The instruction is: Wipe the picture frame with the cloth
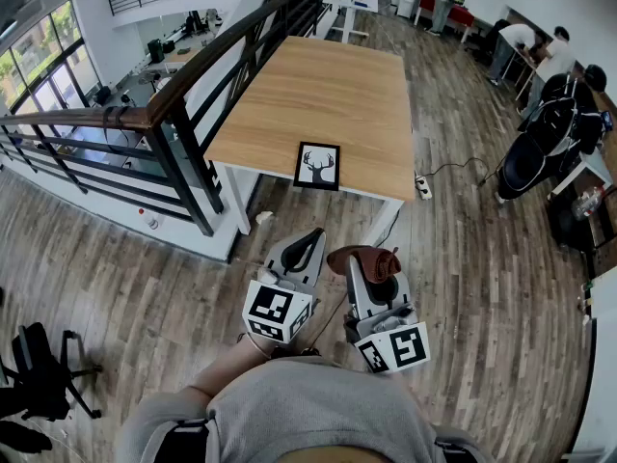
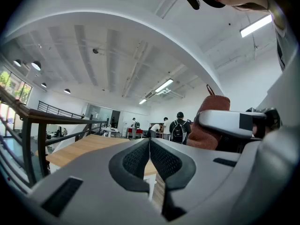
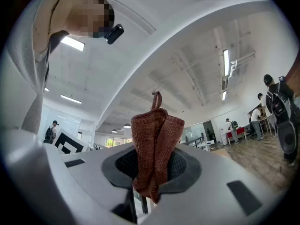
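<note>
Deer-print picture frame (image 1: 317,165) flat at near edge of wooden table (image 1: 318,85), apart from both grippers. Rust-brown cloth (image 3: 154,144) pinched upright in right gripper (image 3: 152,165). Jaws of left gripper (image 2: 150,157) pressed together, nothing between. Both over plank floor (image 1: 482,287), short of table.

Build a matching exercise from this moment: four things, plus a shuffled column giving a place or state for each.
1. picture frame
2. brown cloth
3. left gripper
4. right gripper

A. shut, nothing between the jaws
B. lying flat at the near edge of the wooden table
C. shut on the brown cloth
D. sticking up from between two jaws

Pairs: 1-B, 2-D, 3-A, 4-C
</note>
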Tool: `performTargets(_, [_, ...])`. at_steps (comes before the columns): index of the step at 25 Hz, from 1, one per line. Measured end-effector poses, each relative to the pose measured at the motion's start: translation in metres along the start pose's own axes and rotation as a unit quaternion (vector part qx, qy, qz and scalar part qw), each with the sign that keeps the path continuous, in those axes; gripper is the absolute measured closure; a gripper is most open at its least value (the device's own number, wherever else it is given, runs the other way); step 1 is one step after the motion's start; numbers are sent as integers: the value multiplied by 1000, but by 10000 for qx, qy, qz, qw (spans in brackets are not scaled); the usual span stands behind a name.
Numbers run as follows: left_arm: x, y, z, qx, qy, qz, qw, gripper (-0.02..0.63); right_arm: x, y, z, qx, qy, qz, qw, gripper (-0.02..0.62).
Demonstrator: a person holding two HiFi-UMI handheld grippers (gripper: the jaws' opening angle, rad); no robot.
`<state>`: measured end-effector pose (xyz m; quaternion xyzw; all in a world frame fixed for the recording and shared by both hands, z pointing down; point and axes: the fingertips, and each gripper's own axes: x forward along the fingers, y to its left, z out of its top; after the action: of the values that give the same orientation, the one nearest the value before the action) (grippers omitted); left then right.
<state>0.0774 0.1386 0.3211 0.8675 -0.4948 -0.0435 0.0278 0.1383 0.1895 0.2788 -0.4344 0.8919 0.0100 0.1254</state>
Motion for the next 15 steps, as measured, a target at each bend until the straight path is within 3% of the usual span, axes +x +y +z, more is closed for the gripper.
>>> performTargets(7, [-10, -5, -22, -40, 286, 161, 9995, 597, -1, -7, -13, 278, 53, 155, 9995, 499])
performTargets(15, [20, 29, -33, -168, 319, 286, 9989, 597, 41, -21, -26, 183, 99, 315, 9993, 499])
